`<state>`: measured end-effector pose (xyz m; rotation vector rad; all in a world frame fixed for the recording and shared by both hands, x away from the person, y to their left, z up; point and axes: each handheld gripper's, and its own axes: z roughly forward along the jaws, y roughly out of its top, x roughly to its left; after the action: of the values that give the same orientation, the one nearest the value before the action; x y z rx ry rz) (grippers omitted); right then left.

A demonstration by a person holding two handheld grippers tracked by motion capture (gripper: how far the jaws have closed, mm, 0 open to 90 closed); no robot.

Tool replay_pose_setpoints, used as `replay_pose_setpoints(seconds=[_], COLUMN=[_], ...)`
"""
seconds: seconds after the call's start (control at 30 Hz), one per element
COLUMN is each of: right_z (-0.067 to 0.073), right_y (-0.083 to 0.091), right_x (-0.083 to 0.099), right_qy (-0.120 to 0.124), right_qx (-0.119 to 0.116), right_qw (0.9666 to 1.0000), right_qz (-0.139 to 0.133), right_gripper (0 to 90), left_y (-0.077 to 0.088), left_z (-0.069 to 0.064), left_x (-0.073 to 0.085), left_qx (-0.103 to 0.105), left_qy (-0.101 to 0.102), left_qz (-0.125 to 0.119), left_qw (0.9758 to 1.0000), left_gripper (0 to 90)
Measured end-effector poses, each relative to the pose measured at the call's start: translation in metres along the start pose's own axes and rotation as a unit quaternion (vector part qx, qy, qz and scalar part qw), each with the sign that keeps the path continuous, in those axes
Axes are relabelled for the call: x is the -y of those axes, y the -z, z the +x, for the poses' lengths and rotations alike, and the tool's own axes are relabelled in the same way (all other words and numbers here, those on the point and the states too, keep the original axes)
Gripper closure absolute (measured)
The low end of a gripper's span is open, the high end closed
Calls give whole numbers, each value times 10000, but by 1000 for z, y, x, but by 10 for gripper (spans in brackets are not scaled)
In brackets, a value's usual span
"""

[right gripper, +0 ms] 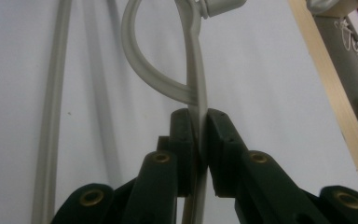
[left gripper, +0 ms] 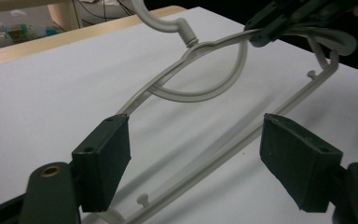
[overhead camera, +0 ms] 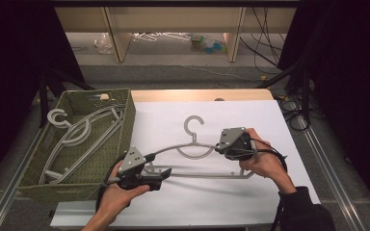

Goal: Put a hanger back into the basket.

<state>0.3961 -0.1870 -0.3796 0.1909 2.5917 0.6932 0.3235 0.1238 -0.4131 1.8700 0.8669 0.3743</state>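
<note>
Hanger (overhead camera: 198, 155): grey plastic, thin, probably light, stiff with slight flex, smooth so may slip; best gripped on flat shoulder or bottom bar. Lies over white sheet (overhead camera: 250, 120), one shoulder clamped between shut jaws of right gripper (right gripper: 198, 140). Left gripper (left gripper: 196, 158): jaws wide, straddling other shoulder and bottom bar, touching neither. Green basket (overhead camera: 125, 120), beyond left gripper: several similar grey hangers (overhead camera: 77, 139) stacked inside.
</note>
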Motion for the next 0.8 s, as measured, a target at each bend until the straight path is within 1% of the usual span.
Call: replay_pose_setpoints(seconds=[0.03, 0.1, 0.13, 0.17, 0.23, 0.27, 0.3, 0.37, 0.47, 0.5, 0.53, 0.57, 0.6, 0.67, 0.7, 0.77, 0.8], right_z=[1, 4, 5, 7, 8, 9, 10, 11, 12, 12, 13, 13, 14, 15, 15, 16, 16], right_y=[3, 7, 9, 11, 12, 15, 15, 16, 17, 18, 18, 19, 20, 20, 21, 22, 23], right_x=[-1, -2, -3, -4, -4, -5, -5, -6, -7, -7, -8, -8, -8, -9, -9, -11, -11], right_qy=[76, 115, 136, 159, 187, 205, 223, 230, 255, 267, 285, 285, 296, 305, 340, 350, 372], right_qx=[4, 12, 16, -32, -28, -50, -37, -33, -45, -33, -31, -19, -56, -62, -45, -23, -63], right_qw=[10000, 9999, 9999, 9998, 9998, 9997, 9996, 9996, 9995, 9995, 9994, 9994, 9994, 9993, 9992, 9991, 9990], right_qz=[-19, -47, -66, -93, -119, -137, -149, -153, -171, -172, -176, -186, -197, -214, -222, -226, -240], right_gripper=[817, 817, 817, 818, 818, 818, 818, 818, 818, 819, 819, 819, 819, 819, 819, 819, 819], left_y=[-3, -10, -13, -20, -23, -27, -30, -35, -42, -42, -46, -48, -49, -51, -52, -54, -56], left_z=[1, 3, 4, 6, 6, 6, 6, 7, 8, 8, 9, 9, 10, 9, 10, 10, 10], left_x=[-3, -9, -12, -17, -19, -23, -25, -27, -28, -28, -29, -29, -30, -30, -32, -33, -34], left_qx=[-4, -67, -48, -63, -40, -26, -47, -19, -86, -86, 5, 29, 36, 51, 68, 101, 103], left_qy=[-53, -166, -145, -93, -120, -263, -321, -372, -577, -577, -699, -725, -861, -853, -941, -1010, -996], left_qz=[54, 80, 135, 113, 106, 191, 203, 204, 244, 244, 301, 300, 362, 356, 430, 444, 435], left_qw=[10000, 9998, 9998, 9999, 9999, 9995, 9993, 9991, 9980, 9980, 9971, 9969, 9956, 9957, 9946, 9938, 9940], left_gripper=[241, 249, 255, 261, 292, 293, 295, 331, 354, 378, 386, 388, 402, 415, 415, 453, 463])
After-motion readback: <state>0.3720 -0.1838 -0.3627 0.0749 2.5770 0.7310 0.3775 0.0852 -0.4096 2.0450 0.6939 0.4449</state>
